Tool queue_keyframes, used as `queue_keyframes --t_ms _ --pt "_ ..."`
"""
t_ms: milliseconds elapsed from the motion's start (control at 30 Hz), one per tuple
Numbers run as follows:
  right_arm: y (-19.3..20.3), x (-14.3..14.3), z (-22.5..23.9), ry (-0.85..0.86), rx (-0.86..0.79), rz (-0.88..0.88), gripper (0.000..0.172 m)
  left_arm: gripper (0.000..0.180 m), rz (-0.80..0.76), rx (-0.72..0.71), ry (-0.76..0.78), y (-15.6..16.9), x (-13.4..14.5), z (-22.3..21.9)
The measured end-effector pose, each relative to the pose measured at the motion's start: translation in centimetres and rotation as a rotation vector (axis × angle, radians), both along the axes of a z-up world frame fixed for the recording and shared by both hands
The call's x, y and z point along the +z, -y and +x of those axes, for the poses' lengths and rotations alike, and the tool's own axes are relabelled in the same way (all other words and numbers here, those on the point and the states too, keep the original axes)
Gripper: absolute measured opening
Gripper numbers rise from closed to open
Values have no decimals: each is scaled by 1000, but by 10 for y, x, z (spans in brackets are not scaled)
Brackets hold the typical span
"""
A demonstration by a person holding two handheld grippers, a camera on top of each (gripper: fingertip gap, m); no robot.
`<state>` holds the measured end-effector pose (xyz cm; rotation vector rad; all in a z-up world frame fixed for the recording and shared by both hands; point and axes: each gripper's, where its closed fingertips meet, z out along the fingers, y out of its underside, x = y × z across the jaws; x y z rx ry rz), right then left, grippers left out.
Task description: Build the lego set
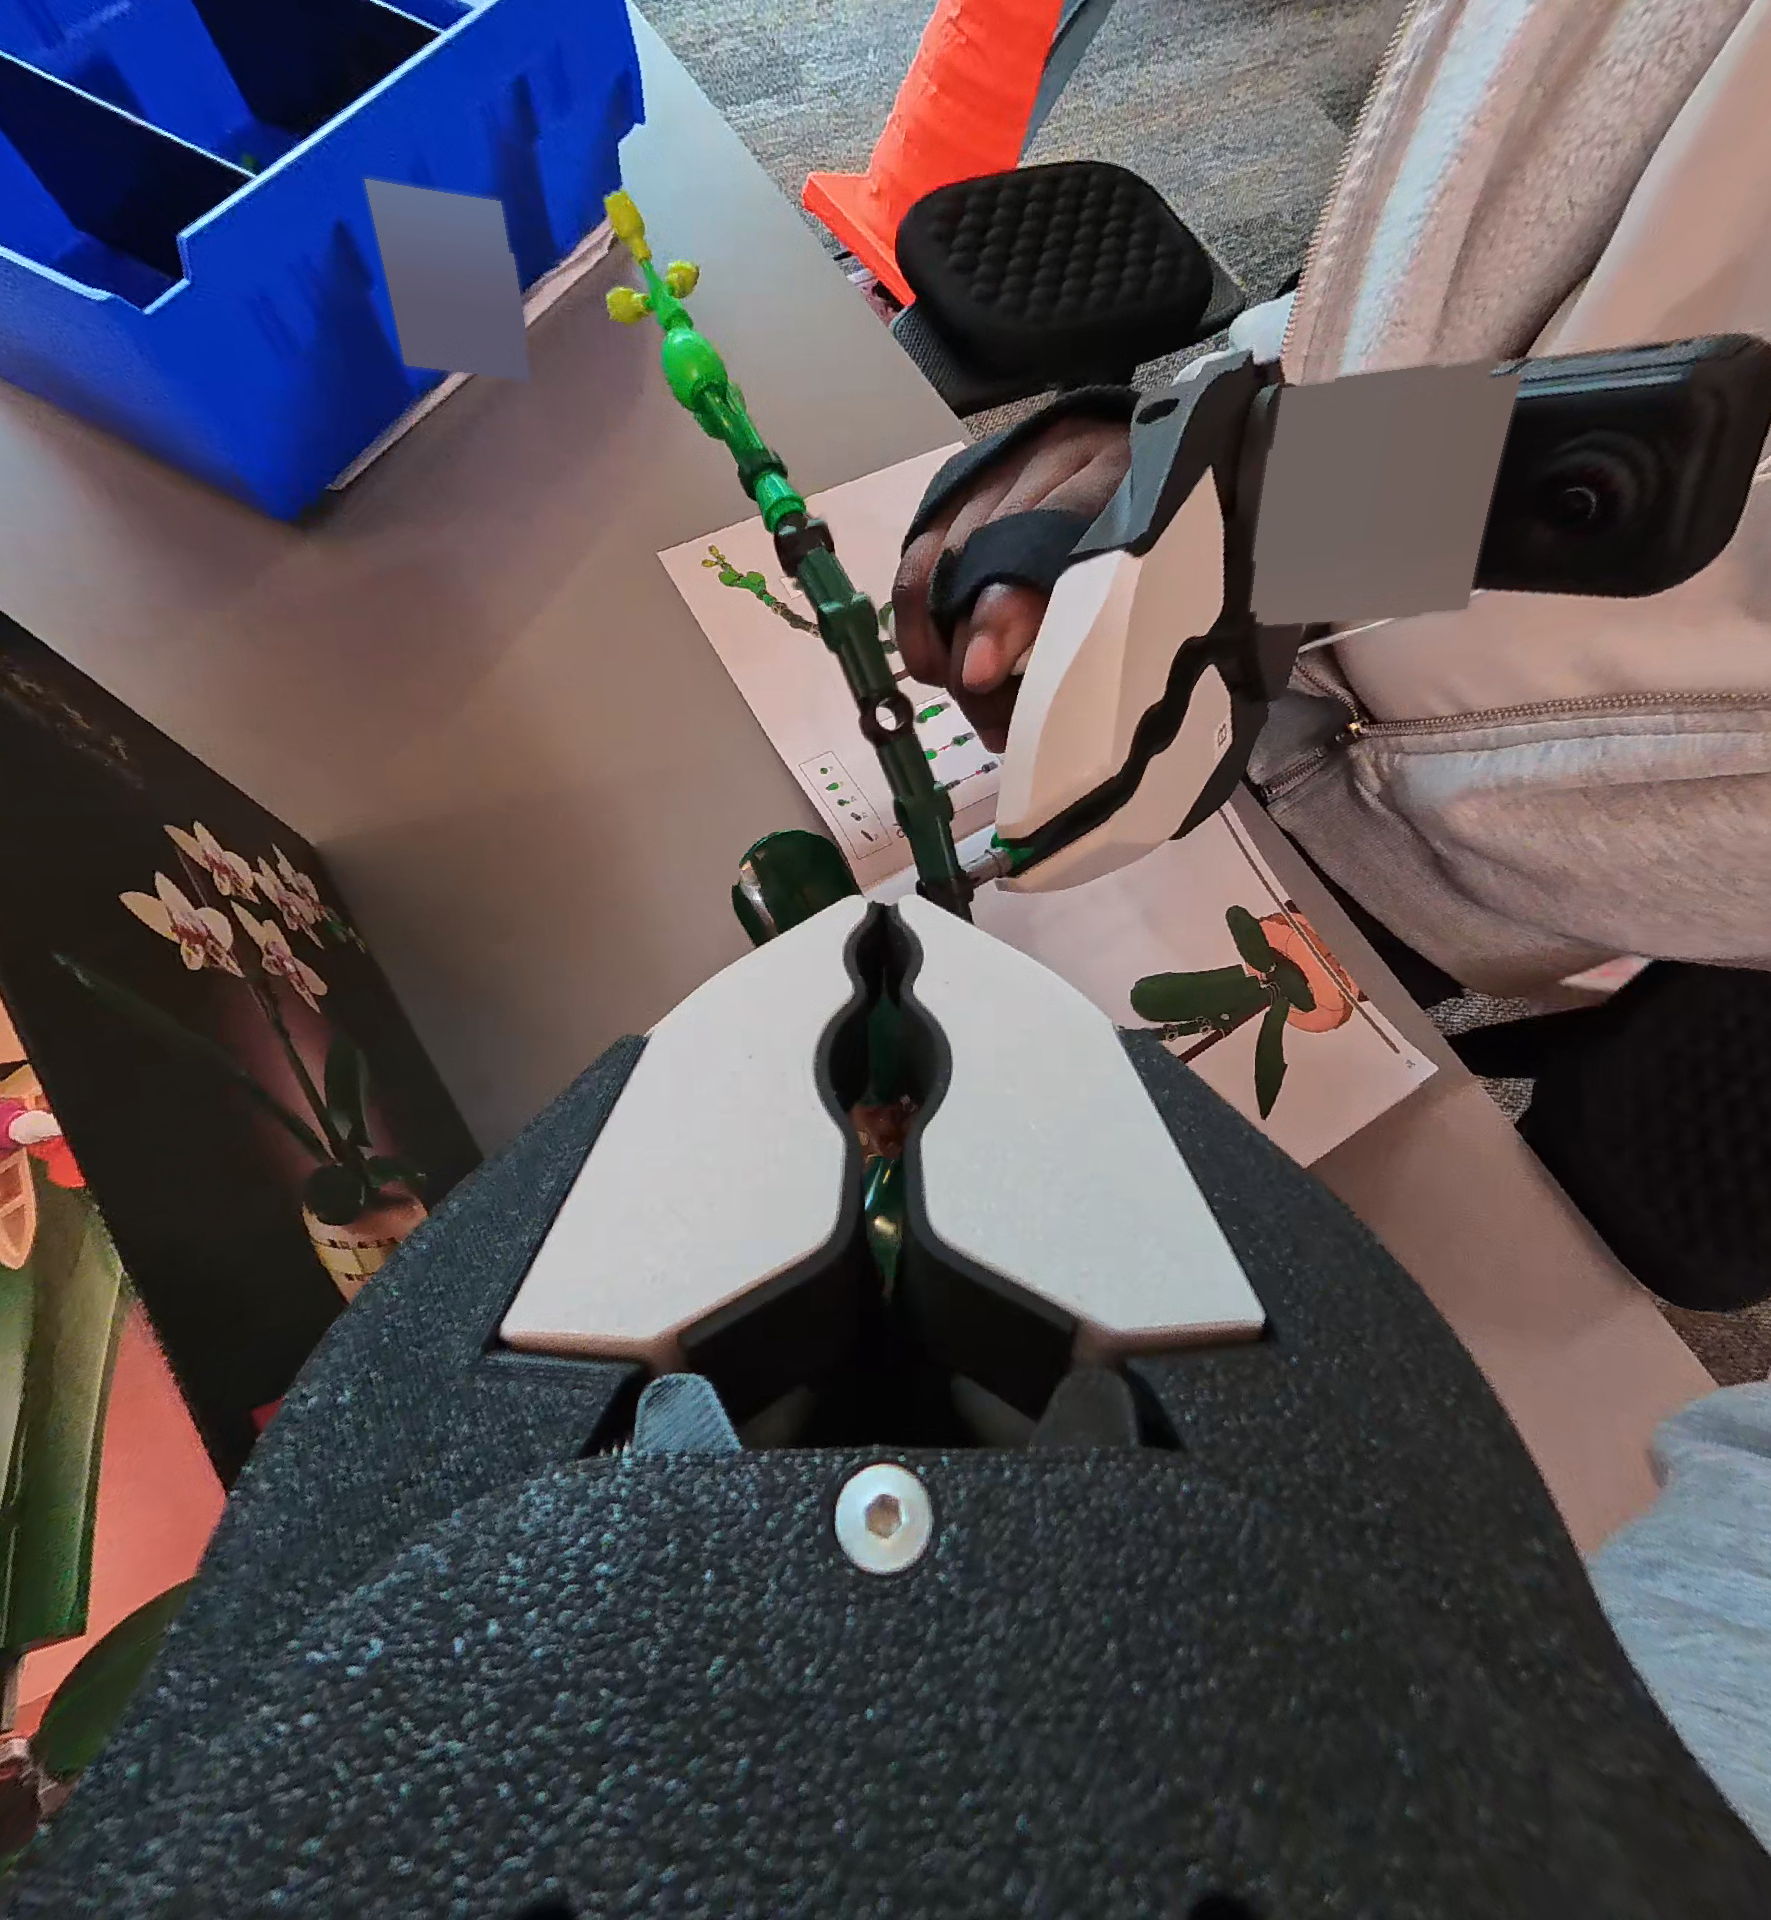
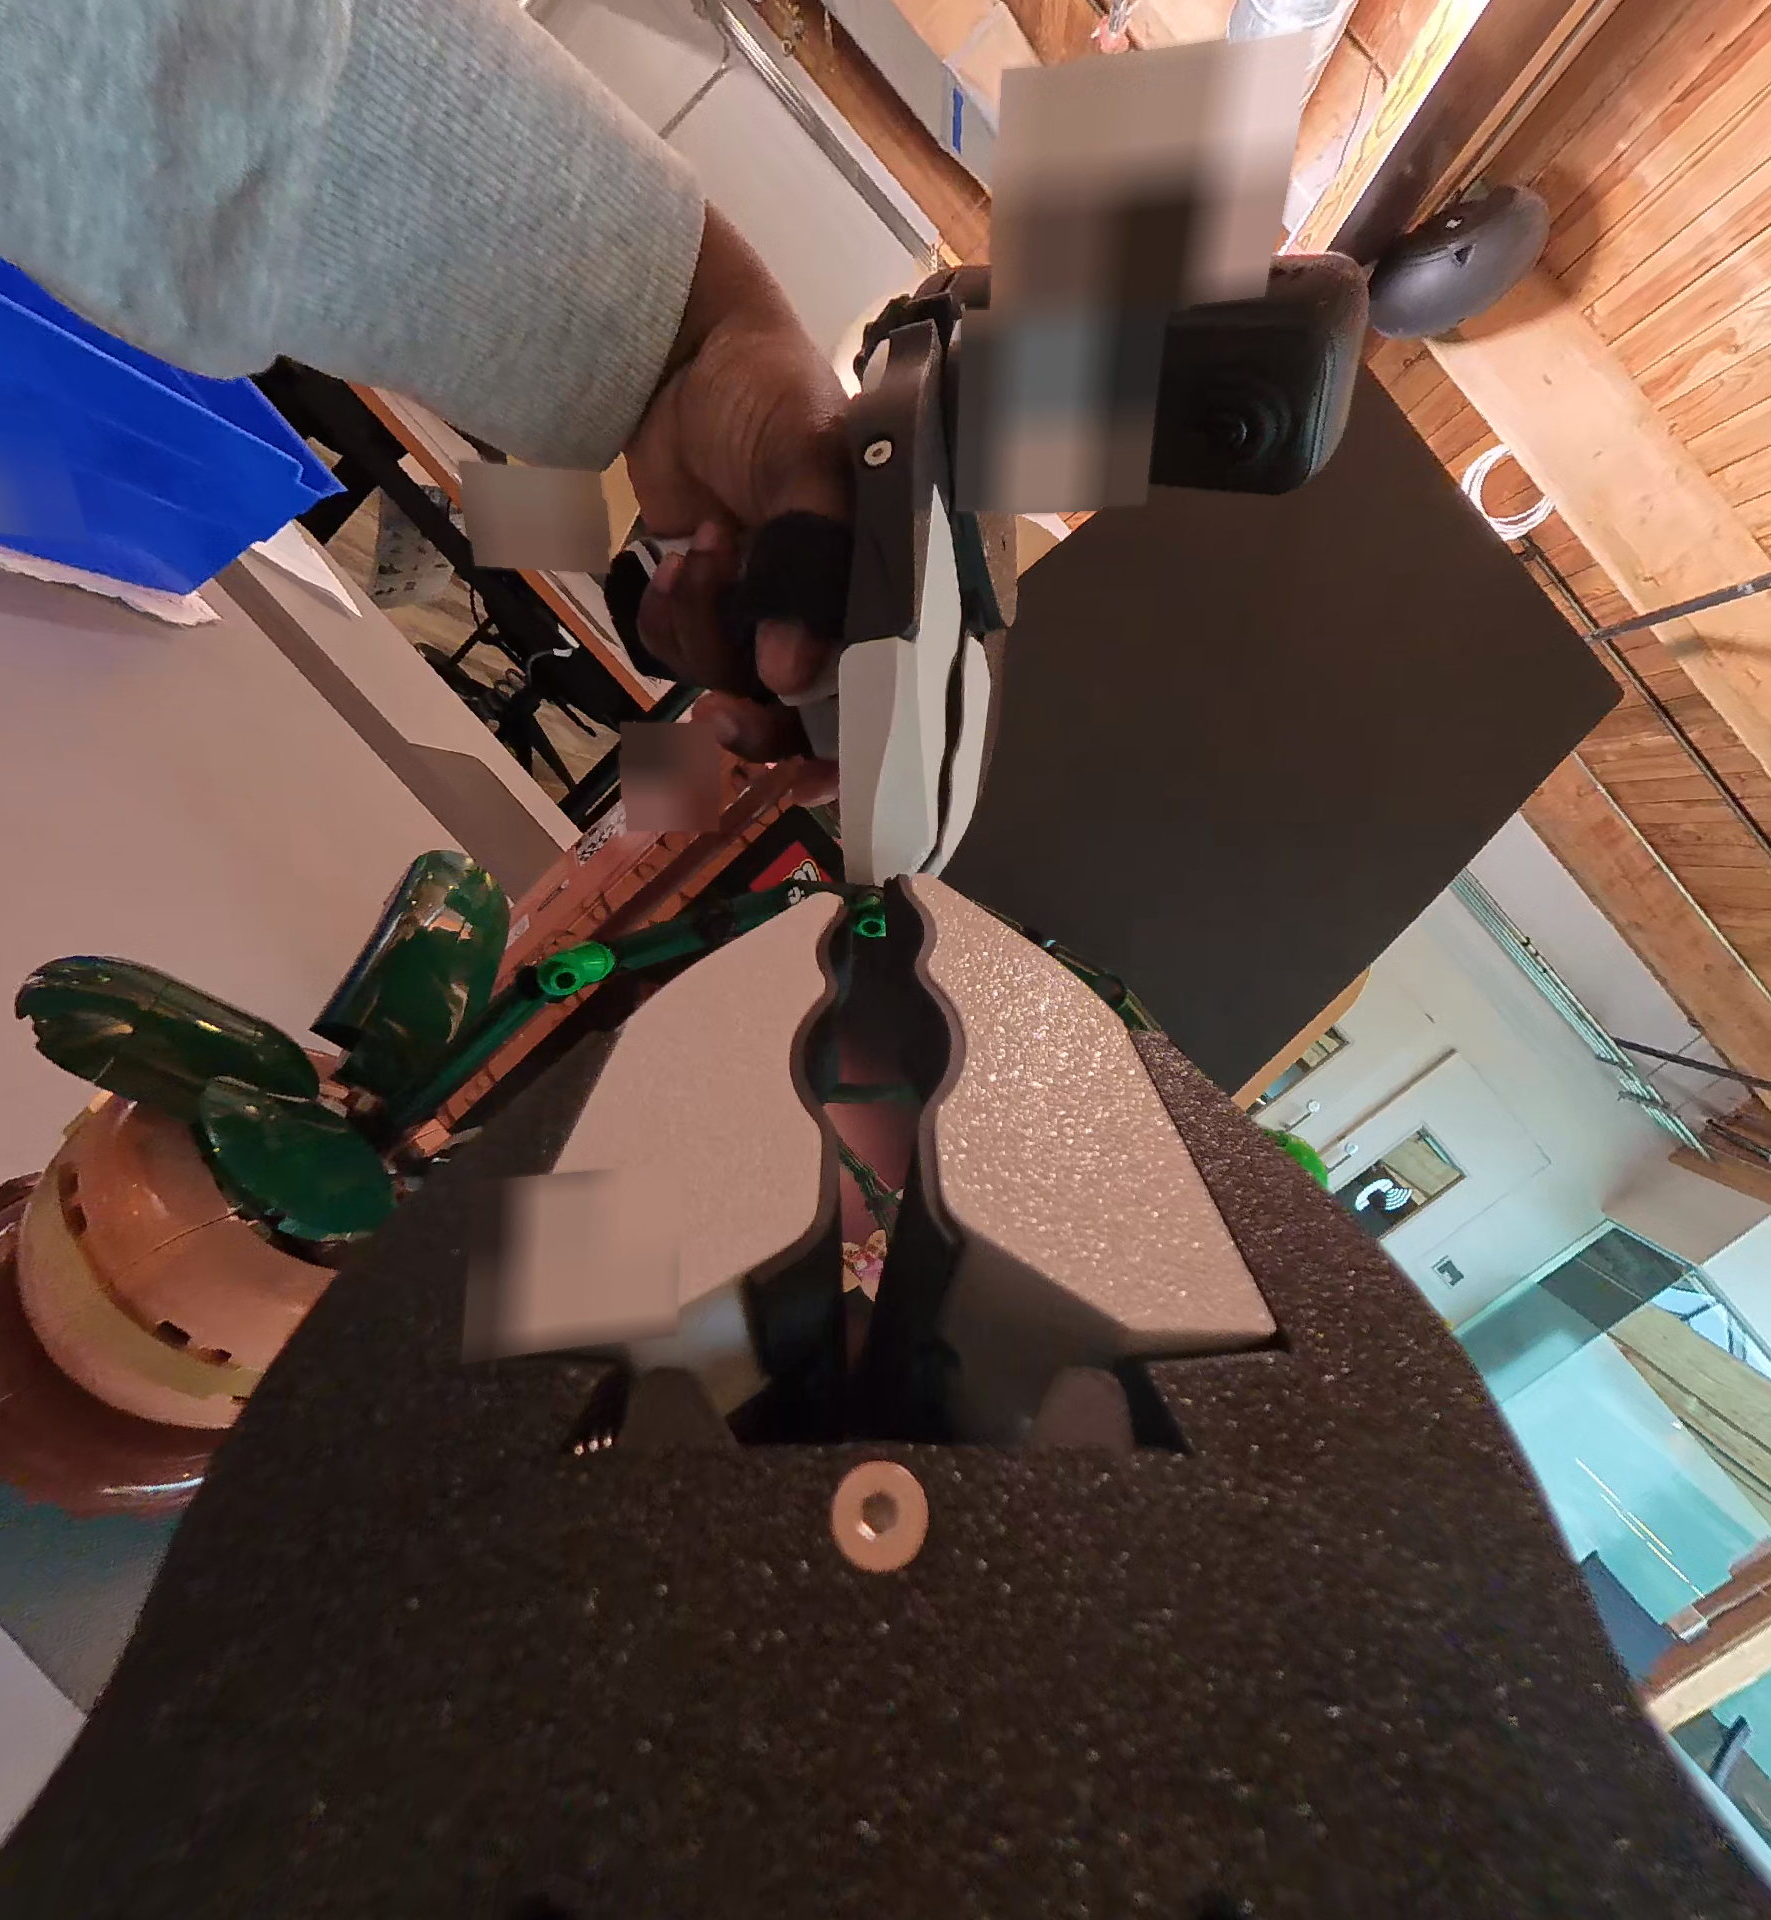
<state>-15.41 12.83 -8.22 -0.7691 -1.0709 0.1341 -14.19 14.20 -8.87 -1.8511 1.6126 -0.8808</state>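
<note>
I look along my left gripper (image 1: 886, 916). Its jaws are together at the tips, and I can see nothing pinched between them. The tips sit right by the bottom of a long green toy stem (image 1: 839, 613). The stem goes up and away from me, and it has little yellow buds (image 1: 637, 260) at the far end.

My right gripper (image 1: 1006, 862) comes in from the right. Its jaws are clamped on a small bright green peg (image 2: 865, 925). The peg has a grey tip, and that tip touches the side of the stem low down, just beside my left jaws. A hand (image 1: 974, 582) with a black strap holds this gripper.

Under the stem there are dark green leaves (image 2: 164, 1029). They sit on a brown and tan toy pot (image 2: 122, 1278), down on the left in the right wrist view.

An open booklet (image 1: 1120, 935) with pictures of the plant lies on the desk (image 1: 445, 623), to the right of the stem. A blue bin (image 1: 185, 260) with walls inside it stands far off on the left. A dark box (image 1: 185, 935) with flower pictures lies near me on the left. An orange cone (image 1: 954, 114) stands on the floor past the desk.
</note>
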Motion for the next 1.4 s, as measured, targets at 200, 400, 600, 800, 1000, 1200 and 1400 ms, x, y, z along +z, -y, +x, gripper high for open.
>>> queue_keyframes --t_ms 200,400,600,800,1000,1200,1400 --pt "-2 0 1 6 9 -68 5 0 29 -5 -20 0 1 0" --pt "-4 -1 1 27 -35 -53 5 0 41 16 -20 -1 0 0" --pt "-4 -2 0 96 -110 23 4 0 60 35 -24 -1 1 0" --pt "-12 -5 2 129 -167 -8 4 0 18 -45 38 16 9 4" --pt "-16 -3 6 101 -107 -39 4 0 86 -57 26 21 29 3" --pt "-14 -2 6 83 -95 -36 4 0 188 101 -67 -18 17 -13" --pt "-15 -3 8 83 -94 -40 5 0 158 40 -119 -15 -4 2"
